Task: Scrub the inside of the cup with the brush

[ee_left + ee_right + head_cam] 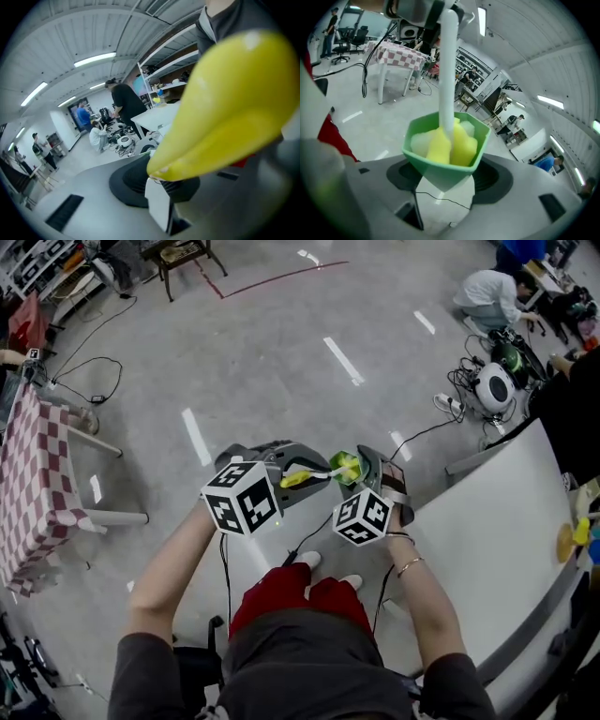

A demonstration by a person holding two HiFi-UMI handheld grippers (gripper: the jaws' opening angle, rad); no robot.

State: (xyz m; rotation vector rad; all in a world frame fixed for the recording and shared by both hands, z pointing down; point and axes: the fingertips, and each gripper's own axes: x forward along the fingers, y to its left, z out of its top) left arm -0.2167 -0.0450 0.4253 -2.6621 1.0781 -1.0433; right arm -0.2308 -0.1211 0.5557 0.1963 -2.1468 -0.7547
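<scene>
Left gripper [291,472] is clenched on the brush [302,477] at its yellow handle [225,103]. Right gripper [356,471] is clamped on the green cup [440,168]. Both things are held in the air over the floor [281,362], beside the white bench [497,549] and not on it. The sponge head [450,143] is sunk inside the cup, so scrubbing is judged to be in hand.

The cup is gripped low, at its narrow base. A hard sideways push from the brush could lever it round or out of the gripper, and nothing is set below to catch it. The rounded handle could also be turned in the left gripper under a strong twist. The thin white stem [447,70] could be bent by too much pressure.

Only the right gripper view shows the sponge filling the cup and the hold on the base. The left gripper view is filled by the handle, and neither cup nor sponge is seen there. The head view alone shows both grippers together above the bare floor.
</scene>
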